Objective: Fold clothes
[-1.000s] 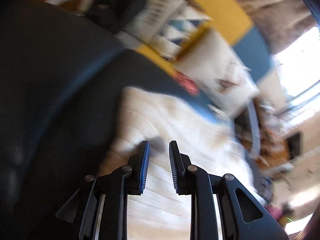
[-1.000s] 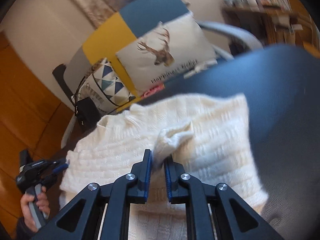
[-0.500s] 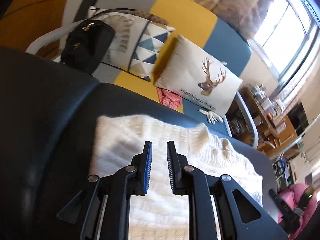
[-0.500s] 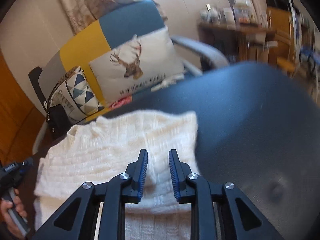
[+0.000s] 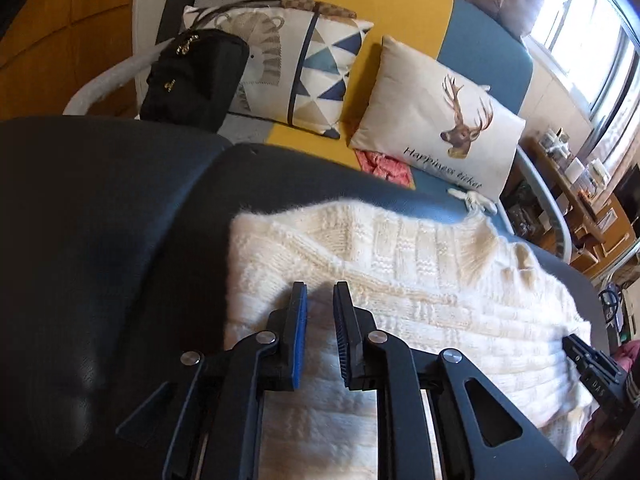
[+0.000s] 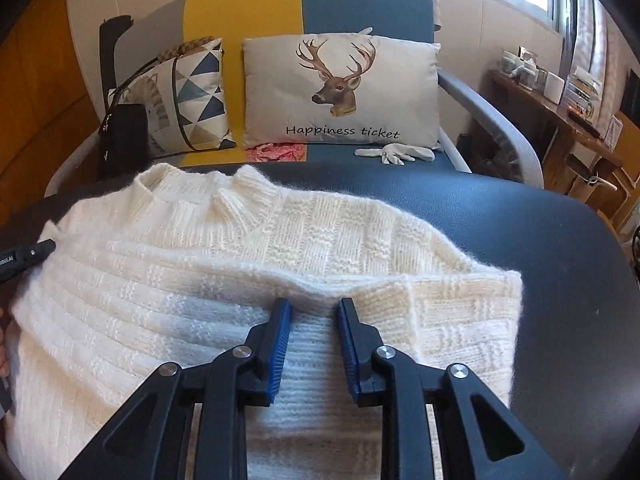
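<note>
Sweater (image 6: 248, 264) lies sleeves-folded on the dark seat (image 6: 540, 248), left gripper (image 5: 320, 294) and right gripper (image 6: 314, 306) both slightly apart and empty above it; a shallow pinch could shift the right-side folded sleeve (image 6: 460, 312).
</note>
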`<state>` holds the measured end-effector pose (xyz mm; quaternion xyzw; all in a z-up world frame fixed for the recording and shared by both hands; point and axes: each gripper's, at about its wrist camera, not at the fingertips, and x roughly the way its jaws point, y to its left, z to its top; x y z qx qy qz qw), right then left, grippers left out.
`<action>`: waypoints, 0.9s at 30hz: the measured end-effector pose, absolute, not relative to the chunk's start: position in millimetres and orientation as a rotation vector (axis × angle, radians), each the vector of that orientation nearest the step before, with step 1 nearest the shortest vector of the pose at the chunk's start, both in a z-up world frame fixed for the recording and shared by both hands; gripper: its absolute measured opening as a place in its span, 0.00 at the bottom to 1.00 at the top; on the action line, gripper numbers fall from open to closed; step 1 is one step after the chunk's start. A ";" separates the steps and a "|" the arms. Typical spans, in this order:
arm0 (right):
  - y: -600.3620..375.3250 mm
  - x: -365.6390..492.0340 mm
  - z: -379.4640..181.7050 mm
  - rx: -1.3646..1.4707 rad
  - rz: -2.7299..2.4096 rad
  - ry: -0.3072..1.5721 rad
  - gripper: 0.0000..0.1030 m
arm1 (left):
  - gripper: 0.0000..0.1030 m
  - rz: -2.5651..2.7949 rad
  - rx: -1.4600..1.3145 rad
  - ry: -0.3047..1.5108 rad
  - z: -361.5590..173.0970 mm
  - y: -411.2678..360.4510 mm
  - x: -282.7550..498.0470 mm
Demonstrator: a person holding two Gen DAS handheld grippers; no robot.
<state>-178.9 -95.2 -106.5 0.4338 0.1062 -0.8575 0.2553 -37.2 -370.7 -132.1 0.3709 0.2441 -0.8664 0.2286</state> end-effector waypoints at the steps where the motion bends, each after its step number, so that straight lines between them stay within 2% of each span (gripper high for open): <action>1: -96.5 -174.2 -100.9 1.156 -2.335 0.299 0.22 | 0.16 -2.394 1.007 0.669 -128.5 -368.7 -36.0; 6: -121.6 -156.1 -83.0 1.052 -2.284 0.329 0.22 | 0.16 -2.403 1.077 0.565 -133.7 -360.6 -49.0; 9: -148.7 -158.7 -91.4 1.067 -2.235 0.394 0.22 | 0.16 -2.356 1.154 0.498 -144.6 -361.0 -60.2; 12: -161.8 -164.2 -108.3 1.110 -2.228 0.441 0.22 | 0.16 -2.388 1.120 0.529 -142.5 -365.7 -49.9; 18: -158.2 -143.1 -92.1 1.069 -2.260 0.488 0.22 | 0.18 -2.455 0.978 0.556 -119.9 -353.1 -11.5; 23: -158.3 -127.2 -103.5 1.098 -2.270 0.564 0.24 | 0.19 -2.366 1.096 0.505 -149.5 -354.6 -14.7; 27: -165.1 -114.4 -95.7 1.055 -2.276 0.633 0.24 | 0.19 -2.390 1.048 0.612 -127.6 -355.4 -3.3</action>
